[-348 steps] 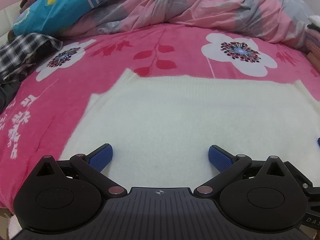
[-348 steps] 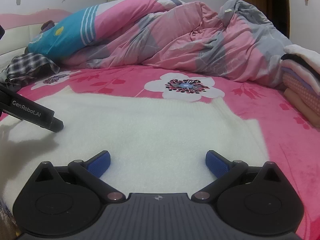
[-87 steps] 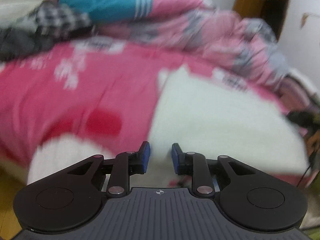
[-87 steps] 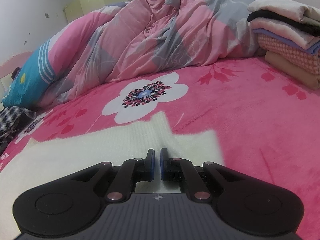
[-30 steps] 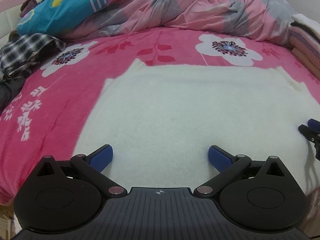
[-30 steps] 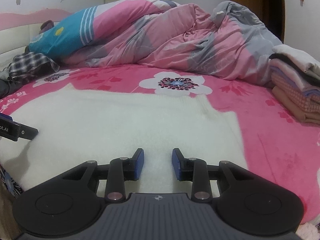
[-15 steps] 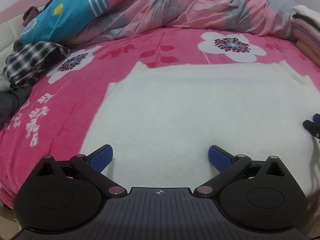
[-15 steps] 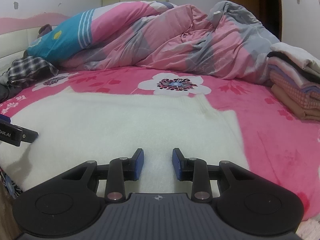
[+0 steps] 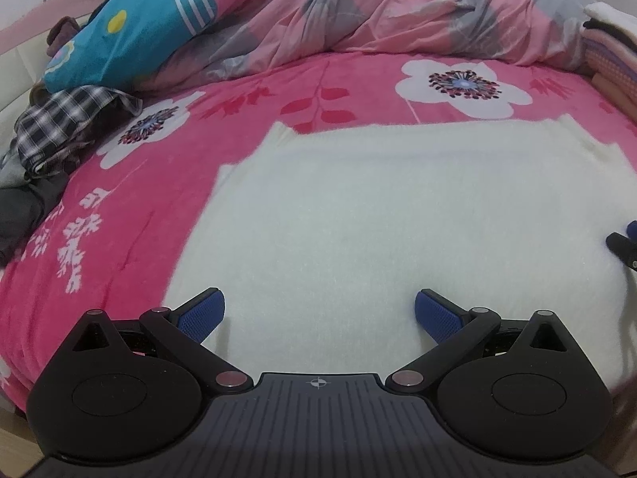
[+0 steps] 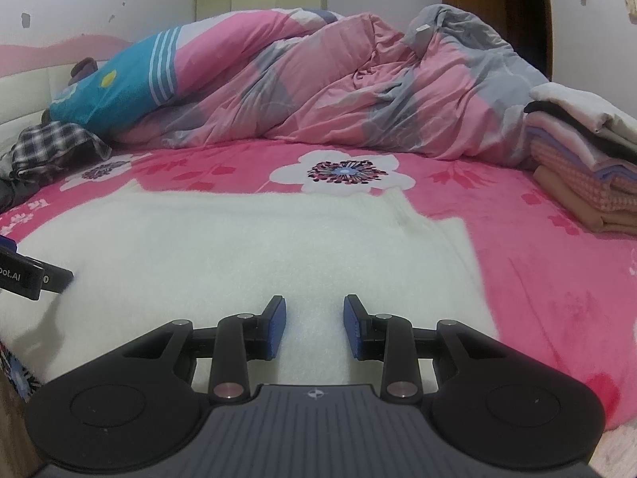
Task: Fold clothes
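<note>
A cream-white knitted garment [image 9: 382,215] lies flat on the pink flowered bedspread [image 9: 131,215], near the bed's front edge. It also shows in the right wrist view [image 10: 247,247]. My left gripper [image 9: 317,312] is wide open and empty over the garment's near edge. My right gripper [image 10: 314,324] is partly open, its blue pads a small gap apart, empty, over the garment's near right part. The right gripper's tip shows at the right edge of the left wrist view [image 9: 625,245].
A crumpled pink and grey duvet [image 10: 358,91] with a blue pillow [image 10: 119,91] lies at the back. A plaid garment [image 9: 63,123] sits at the far left. A stack of folded clothes [image 10: 581,159] stands at the right.
Both grippers have drifted slightly; the views shifted a little. The left jaws stayed wide open and the right jaws kept their small gap.
</note>
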Available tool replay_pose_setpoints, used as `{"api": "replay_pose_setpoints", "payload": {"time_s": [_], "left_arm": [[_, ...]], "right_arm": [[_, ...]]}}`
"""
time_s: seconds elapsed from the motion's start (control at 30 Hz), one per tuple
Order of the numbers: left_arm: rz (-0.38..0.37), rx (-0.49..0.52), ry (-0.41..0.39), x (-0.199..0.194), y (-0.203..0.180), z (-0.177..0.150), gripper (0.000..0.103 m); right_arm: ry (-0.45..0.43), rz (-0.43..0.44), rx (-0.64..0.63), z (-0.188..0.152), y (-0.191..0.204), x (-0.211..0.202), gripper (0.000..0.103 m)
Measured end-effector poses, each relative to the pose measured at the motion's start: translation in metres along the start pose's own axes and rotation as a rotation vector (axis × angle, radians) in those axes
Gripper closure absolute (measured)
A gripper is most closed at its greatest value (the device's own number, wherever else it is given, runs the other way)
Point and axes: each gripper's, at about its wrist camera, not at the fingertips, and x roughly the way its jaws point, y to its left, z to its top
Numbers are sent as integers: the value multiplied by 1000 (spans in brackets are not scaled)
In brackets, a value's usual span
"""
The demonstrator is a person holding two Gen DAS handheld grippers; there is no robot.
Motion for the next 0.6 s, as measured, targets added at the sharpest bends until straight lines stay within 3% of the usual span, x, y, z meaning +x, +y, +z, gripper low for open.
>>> {"api": "replay_pose_setpoints", "payload": {"time_s": [0.3,0.6], "left_arm": [[3,-24,-10,-1,1,-3,0],[-96,-121,-28,-1,21,-11,0]], "right_arm": [[-29,-8,10,-4,0,-1,68],[-32,-12,7,-4,0,0,67]]}}
